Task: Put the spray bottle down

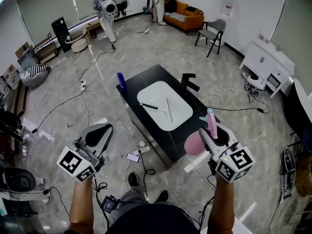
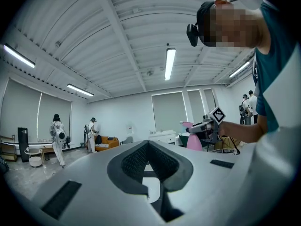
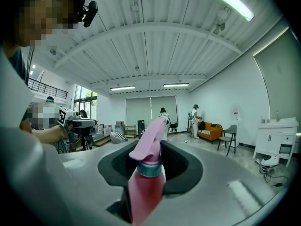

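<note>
My right gripper (image 1: 212, 126) is shut on a pink spray bottle (image 1: 196, 143), held in the air off the near right corner of the black table (image 1: 146, 77). In the right gripper view the bottle's neck and pink trigger head (image 3: 149, 147) stick up between the jaws of the right gripper (image 3: 151, 149). My left gripper (image 1: 104, 128) hangs over the floor left of the table, with its jaws together and nothing in them. In the left gripper view the left gripper (image 2: 148, 144) points level, and the bottle (image 2: 194, 140) shows far off to the right.
A white tray (image 1: 171, 118) with two thin utensils lies on the table. A blue bottle (image 1: 121, 80) stands at the table's far left corner and a black device (image 1: 189, 82) at its right edge. Cables cross the floor. Two people stand at the far wall.
</note>
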`<state>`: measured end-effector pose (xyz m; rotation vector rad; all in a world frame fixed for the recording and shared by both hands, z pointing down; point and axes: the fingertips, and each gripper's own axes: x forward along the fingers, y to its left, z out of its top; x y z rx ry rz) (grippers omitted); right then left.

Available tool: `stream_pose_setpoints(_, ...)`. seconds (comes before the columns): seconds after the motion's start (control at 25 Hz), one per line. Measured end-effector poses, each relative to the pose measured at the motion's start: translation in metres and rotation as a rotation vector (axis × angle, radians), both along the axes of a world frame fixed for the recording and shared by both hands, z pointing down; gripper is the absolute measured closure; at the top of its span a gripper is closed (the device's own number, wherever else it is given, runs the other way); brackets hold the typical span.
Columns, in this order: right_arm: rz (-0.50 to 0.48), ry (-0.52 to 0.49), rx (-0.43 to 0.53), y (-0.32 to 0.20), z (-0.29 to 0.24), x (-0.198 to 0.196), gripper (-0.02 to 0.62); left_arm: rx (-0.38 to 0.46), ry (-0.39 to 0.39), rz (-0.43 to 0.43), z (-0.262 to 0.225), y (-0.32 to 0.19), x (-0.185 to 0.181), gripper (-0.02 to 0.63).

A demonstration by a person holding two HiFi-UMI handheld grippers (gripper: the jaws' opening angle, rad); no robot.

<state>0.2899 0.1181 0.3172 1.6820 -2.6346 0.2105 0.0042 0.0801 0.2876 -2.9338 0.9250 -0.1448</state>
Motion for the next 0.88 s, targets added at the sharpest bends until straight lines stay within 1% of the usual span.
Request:
stream_pose_setpoints(0.12,0.028,0.011,-0.009,-0.01,0.001,-0.002,0.453,-0.002,0.012,0.028,0.001,-0.02,0.0,0.603)
stream_pose_setpoints(0.24,0.06,0.02,-0.016,-0.026,-0.002,-0.012,0.453,-0.003,0.025,0.06,-0.003,-0.046,-0.008,0.603)
stream_pose_setpoints(0.48,0.137,0.039,-0.026,-0.064,-0.007,-0.041,0.453,-0.015,0.035,0.13,-0.004,-0.109,-0.033,0.603)
stream_pose_setpoints(0.64,0.2,0.046,-0.028,-0.092,-0.009,-0.062,0.453,-0.018,0.042,0.172,-0.004,-0.158,-0.056,0.603)
stream_pose_setpoints(0.88,0.286,0.069,-0.016,-0.131,-0.012,-0.083,0.453,-0.022,0.039,0.225,0.001,-0.217,-0.083,0.603)
